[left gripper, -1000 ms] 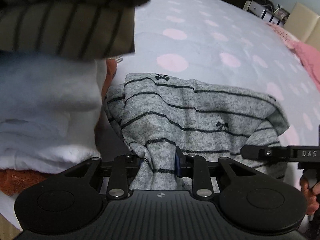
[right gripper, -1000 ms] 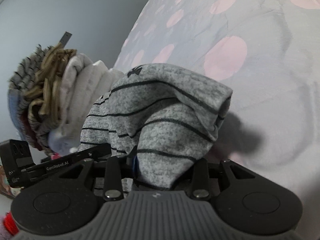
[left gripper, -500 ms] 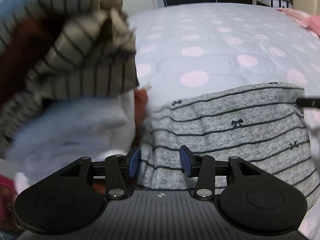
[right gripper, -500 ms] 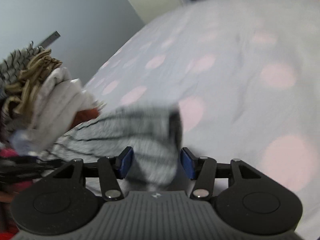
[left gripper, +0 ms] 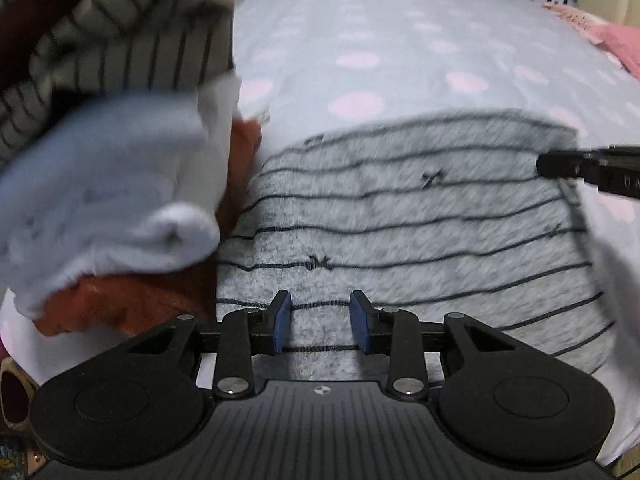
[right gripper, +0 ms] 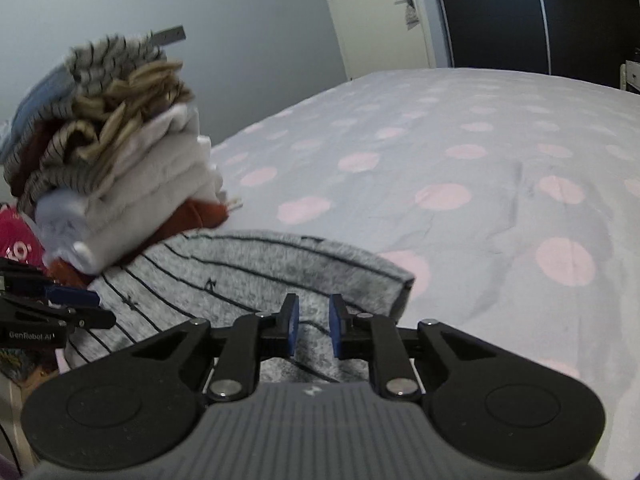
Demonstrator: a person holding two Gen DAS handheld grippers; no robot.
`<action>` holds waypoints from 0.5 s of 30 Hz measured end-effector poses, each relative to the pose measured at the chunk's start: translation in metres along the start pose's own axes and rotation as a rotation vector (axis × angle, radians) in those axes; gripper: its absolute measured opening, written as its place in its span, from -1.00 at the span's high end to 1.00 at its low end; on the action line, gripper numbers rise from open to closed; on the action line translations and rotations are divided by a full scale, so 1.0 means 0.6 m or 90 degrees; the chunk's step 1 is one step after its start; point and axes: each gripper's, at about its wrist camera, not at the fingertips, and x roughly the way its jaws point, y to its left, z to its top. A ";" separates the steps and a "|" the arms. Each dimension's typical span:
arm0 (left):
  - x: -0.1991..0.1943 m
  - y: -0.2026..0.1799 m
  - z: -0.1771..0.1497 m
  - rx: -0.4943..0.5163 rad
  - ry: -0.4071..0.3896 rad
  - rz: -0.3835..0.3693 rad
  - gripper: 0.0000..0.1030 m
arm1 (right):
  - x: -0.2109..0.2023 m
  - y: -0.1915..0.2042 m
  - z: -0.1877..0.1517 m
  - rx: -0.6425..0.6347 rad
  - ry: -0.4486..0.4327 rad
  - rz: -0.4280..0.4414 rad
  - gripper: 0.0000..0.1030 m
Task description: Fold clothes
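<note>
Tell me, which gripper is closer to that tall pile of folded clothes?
Left. The left gripper sits right beside the pile, at the grey top's near end. The right gripper is at the top's far end, away from the pile.

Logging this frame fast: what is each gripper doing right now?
Left gripper: open, holding nothing, above the grey black-striped knit garment.
Right gripper: open, holding nothing, over the same garment.

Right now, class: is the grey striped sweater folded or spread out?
Folded. The grey striped sweater lies on the bed as a compact rectangle, a doubled edge showing at its right corner.
</note>
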 end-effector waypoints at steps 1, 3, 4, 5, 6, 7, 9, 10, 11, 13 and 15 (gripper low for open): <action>0.003 0.000 0.000 0.002 0.002 -0.001 0.40 | 0.010 -0.002 -0.001 0.000 0.006 -0.003 0.63; 0.010 0.000 0.000 0.006 0.007 -0.003 0.40 | 0.033 -0.009 0.000 0.001 0.014 -0.016 0.63; 0.013 0.000 0.001 0.007 0.009 -0.004 0.40 | 0.047 -0.011 0.002 0.006 0.021 -0.023 0.64; 0.015 0.000 0.002 0.009 0.011 -0.006 0.40 | 0.060 -0.014 0.003 0.014 0.027 -0.026 0.64; 0.019 -0.002 0.003 0.011 0.012 -0.006 0.40 | 0.074 -0.018 0.005 0.022 0.034 -0.029 0.64; 0.023 -0.003 0.003 0.012 0.012 -0.007 0.40 | 0.081 -0.020 0.005 0.025 0.034 -0.031 0.64; 0.028 -0.006 0.005 0.013 0.014 -0.007 0.40 | 0.097 -0.023 0.009 0.025 0.038 -0.037 0.64; 0.029 -0.007 0.006 0.013 0.015 -0.006 0.40 | 0.103 -0.026 0.010 0.029 0.040 -0.038 0.64; 0.030 -0.009 0.007 0.013 0.015 -0.006 0.40 | 0.106 -0.029 0.011 0.036 0.041 -0.036 0.64; 0.022 -0.013 0.011 0.010 0.014 0.000 0.40 | 0.108 -0.035 0.011 0.052 0.043 -0.030 0.64; 0.010 -0.020 0.016 0.010 0.002 0.004 0.40 | 0.098 -0.037 0.012 0.059 0.038 -0.024 0.62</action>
